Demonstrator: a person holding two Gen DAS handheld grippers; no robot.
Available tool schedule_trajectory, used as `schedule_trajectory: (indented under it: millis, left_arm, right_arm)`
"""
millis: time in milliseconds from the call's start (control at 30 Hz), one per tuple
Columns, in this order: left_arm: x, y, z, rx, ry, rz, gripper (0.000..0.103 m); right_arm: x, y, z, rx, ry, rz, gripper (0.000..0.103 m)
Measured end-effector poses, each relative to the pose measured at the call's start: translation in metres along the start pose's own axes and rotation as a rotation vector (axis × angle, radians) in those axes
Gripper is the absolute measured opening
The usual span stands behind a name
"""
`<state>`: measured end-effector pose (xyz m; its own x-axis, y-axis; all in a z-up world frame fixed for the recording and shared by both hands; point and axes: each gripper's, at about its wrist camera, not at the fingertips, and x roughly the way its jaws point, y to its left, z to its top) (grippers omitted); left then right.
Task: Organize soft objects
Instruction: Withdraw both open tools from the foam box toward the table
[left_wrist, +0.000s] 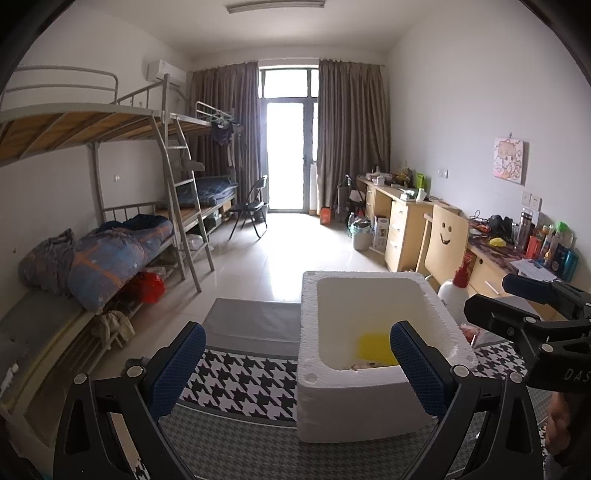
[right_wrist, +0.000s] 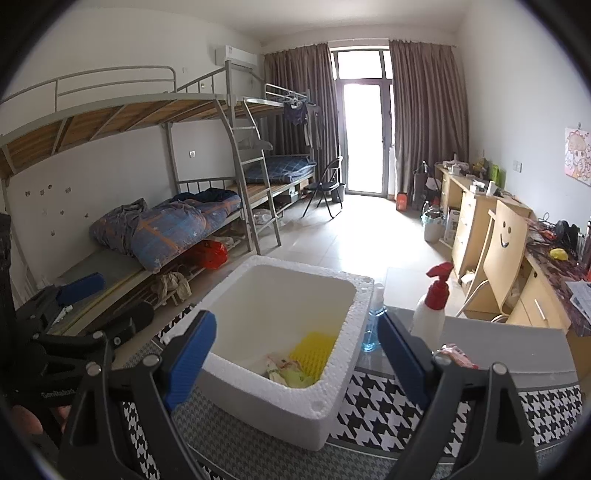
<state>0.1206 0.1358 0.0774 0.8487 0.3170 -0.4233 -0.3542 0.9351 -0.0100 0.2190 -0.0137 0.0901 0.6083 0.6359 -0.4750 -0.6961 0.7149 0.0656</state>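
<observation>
A yellow sponge and crumpled cloth lie inside the white foam box, which sits on the houndstooth mat. Just right of the box stand a blue bottle and a red-capped spray bottle. The left gripper and right gripper hover before the box, fingers spread wide and holding nothing.

Shared dorm room — metal bunk beds, bedding, desks along wall, curtained balcony door

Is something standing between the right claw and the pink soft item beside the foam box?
Nothing visible blocks it. The pink soft item lies just past the right claw, right of the foam box, near the spray bottle.
</observation>
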Motion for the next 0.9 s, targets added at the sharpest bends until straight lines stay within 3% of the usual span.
schedule_trajectory:
  millis: [900]
  left_arm:
    - [-0.036, -0.024, -0.006, 0.038, -0.040, -0.055, 0.100]
  right_arm:
    - [-0.050, 0.000, -0.023, 0.017, -0.065, -0.025, 0.092]
